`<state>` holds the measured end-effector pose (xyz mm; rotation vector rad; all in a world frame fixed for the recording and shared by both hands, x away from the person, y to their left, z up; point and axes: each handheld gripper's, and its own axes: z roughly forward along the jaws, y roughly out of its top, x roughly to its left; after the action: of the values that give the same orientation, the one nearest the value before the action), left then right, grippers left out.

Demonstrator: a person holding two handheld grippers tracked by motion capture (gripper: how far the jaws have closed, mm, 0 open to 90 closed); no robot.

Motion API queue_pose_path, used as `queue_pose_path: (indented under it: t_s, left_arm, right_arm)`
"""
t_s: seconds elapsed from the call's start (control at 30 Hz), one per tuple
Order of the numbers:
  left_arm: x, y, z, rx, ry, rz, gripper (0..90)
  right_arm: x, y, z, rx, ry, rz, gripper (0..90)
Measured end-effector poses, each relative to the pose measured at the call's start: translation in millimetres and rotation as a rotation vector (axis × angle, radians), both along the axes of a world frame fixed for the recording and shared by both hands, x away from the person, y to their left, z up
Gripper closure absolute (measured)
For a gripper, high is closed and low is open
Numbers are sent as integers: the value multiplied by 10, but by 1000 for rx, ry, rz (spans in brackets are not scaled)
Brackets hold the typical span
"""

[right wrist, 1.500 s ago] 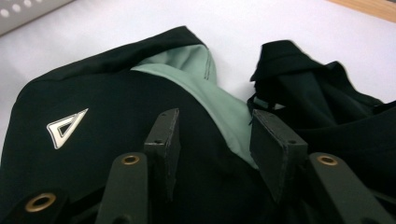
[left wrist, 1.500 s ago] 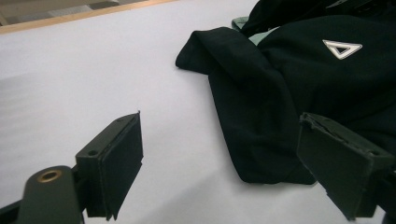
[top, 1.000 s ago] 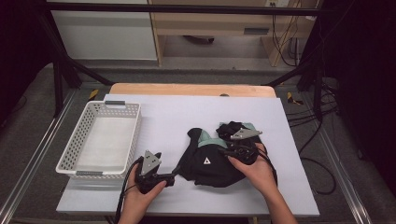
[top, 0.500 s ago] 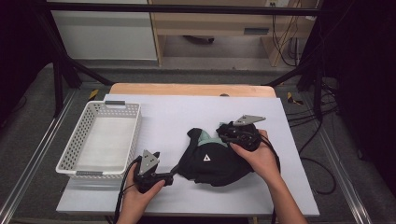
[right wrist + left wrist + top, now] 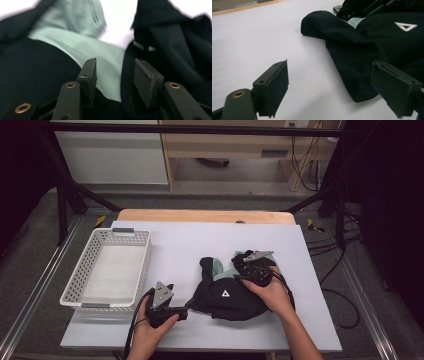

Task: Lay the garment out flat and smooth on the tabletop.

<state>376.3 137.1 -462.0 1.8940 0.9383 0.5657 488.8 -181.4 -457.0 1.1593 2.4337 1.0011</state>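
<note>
I hold a gripper in each hand over a white table. A black jacket lies bunched up near the middle of the table, on my right side. It has a little white triangle on it and soft green cloth inside. The jacket's long way runs across the table, from left to right. A short black end sticks out toward the far side of the table.

My left gripper sits low on the table at the jacket's left edge and points right at it. Its jaws stand wide open. The jacket's edge lies between them, but I cannot tell if the pads touch it.

My right gripper is at the far right part of the jacket. Its jaws have just been closing a little, but they are partly open. Green and black cloth lie just past the pads, and I see no pinch on it.

A white basket sits on the left side of the table.
</note>
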Motion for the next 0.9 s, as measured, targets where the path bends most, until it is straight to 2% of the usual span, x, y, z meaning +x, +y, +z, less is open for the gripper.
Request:
queue_pose_path:
  t_s: [0.1,0.33,0.5,0.67,0.73,0.9]
  left_arm:
    - [-3,5,6,0,-3,1,145]
    - [0,11,6,-4,0,2,145]
    - [-7,7,5,-1,-1,0,146]
    - [-5,4,0,-3,2,1,148]
    - [-5,3,0,-2,1,-1,149]
    - [-3,14,13,-4,-4,0,150]
  right_arm:
    - [26,1,-73,-65,6,-11,532]
    - [69,-16,-107,-50,28,-22,548]
    - [32,43,-103,-120,-6,-1,669]
    - [16,61,-96,-135,-22,13,784]
    - [7,60,-79,-147,-40,20,879]
    - [8,27,-38,-141,-60,-9,885]
